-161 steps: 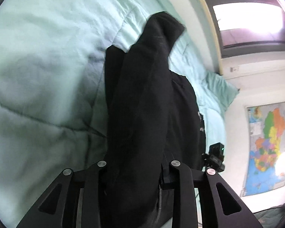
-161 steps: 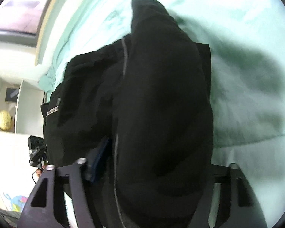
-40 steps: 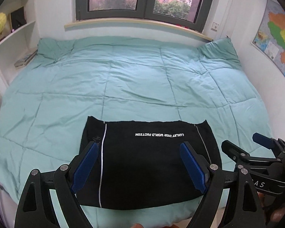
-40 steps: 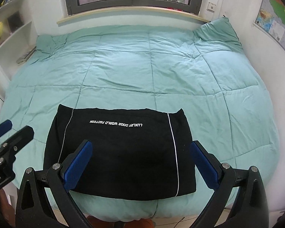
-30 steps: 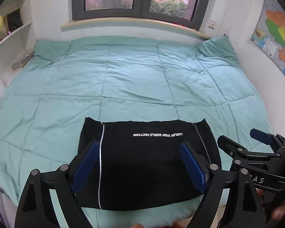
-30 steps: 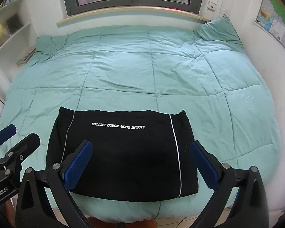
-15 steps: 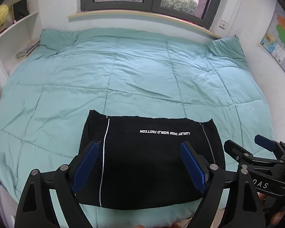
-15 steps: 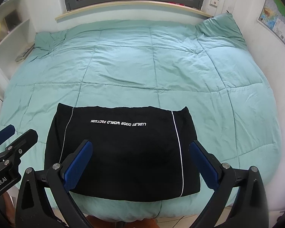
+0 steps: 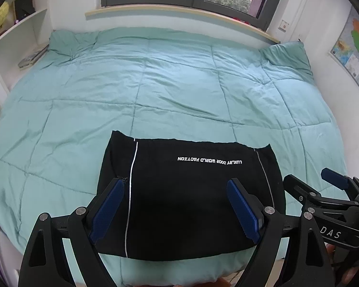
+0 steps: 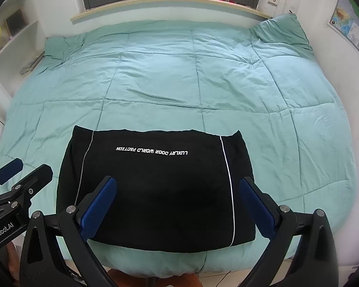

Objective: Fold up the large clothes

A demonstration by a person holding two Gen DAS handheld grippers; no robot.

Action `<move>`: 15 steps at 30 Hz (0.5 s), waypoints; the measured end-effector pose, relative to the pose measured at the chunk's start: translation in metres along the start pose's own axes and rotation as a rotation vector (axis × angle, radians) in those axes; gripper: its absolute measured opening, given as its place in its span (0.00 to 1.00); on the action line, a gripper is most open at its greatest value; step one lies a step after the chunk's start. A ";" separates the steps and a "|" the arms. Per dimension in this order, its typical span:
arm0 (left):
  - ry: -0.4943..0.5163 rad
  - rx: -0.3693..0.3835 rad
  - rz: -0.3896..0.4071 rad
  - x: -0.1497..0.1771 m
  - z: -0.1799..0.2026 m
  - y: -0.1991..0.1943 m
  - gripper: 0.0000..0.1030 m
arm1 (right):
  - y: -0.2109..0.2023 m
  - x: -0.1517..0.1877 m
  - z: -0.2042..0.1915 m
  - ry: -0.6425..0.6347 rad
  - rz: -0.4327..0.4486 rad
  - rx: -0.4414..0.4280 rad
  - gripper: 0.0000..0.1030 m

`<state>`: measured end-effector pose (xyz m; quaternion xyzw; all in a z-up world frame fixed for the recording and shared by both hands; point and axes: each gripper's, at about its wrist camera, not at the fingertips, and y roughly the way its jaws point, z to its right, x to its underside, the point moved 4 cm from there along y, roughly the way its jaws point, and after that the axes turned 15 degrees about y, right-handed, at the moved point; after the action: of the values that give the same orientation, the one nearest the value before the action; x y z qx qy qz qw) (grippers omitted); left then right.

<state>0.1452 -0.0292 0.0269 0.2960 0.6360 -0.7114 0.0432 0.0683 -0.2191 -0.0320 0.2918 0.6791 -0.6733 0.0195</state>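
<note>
Now the black fabric garment with thin white piping and white lettering (image 9: 189,196) lies folded into a flat rectangle near the front edge of the quilted mint-green bed cover (image 9: 170,91), whereas some seconds ago it hung bunched between both sets of fingers. The left gripper (image 9: 177,210) and the right gripper (image 10: 177,205) (each with blue pads) hover above it, jaws spread wide and empty, much as they stood a second ago.

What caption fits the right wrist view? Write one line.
Open right claw hovering over a folded black garment on the teal quilt.
</note>
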 end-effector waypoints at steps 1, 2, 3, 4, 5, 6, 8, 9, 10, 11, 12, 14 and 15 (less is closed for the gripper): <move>0.000 0.000 -0.001 -0.001 -0.001 0.001 0.86 | 0.001 0.000 0.000 0.001 -0.002 0.002 1.00; -0.001 -0.001 -0.002 -0.001 -0.001 0.001 0.86 | 0.001 0.000 0.000 0.002 -0.004 0.001 1.00; -0.002 0.002 -0.004 -0.001 -0.002 0.002 0.86 | 0.002 0.000 0.000 0.003 -0.007 -0.001 1.00; -0.003 0.004 -0.006 -0.001 -0.002 0.002 0.86 | 0.003 0.000 0.000 0.003 -0.009 -0.001 1.00; -0.003 0.003 -0.007 -0.001 -0.002 0.003 0.86 | 0.003 0.000 -0.001 0.002 -0.010 0.000 1.00; -0.003 0.001 -0.008 -0.001 -0.002 0.003 0.86 | 0.003 0.001 -0.001 0.002 -0.009 0.001 1.00; 0.000 -0.003 -0.008 -0.001 -0.002 0.004 0.86 | 0.003 0.001 -0.001 0.002 -0.011 -0.001 1.00; 0.001 -0.006 -0.009 -0.001 -0.002 0.004 0.86 | 0.003 0.001 -0.002 0.002 -0.013 0.000 1.00; 0.002 -0.006 -0.010 -0.001 -0.002 0.004 0.86 | 0.004 0.001 -0.001 0.002 -0.014 0.000 1.00; 0.001 -0.006 -0.011 -0.001 -0.002 0.004 0.86 | 0.004 0.001 -0.001 0.001 -0.014 0.000 1.00; 0.000 -0.005 -0.011 -0.001 -0.001 0.004 0.86 | 0.004 0.001 -0.001 0.001 -0.016 -0.001 1.00; 0.002 -0.006 -0.013 -0.001 -0.001 0.005 0.86 | 0.005 0.002 -0.001 0.000 -0.016 -0.002 1.00; 0.003 -0.006 -0.014 -0.001 -0.001 0.005 0.86 | 0.005 0.002 -0.001 -0.001 -0.016 -0.001 1.00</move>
<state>0.1484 -0.0294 0.0230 0.2923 0.6403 -0.7093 0.0385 0.0693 -0.2182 -0.0371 0.2860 0.6818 -0.6732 0.0146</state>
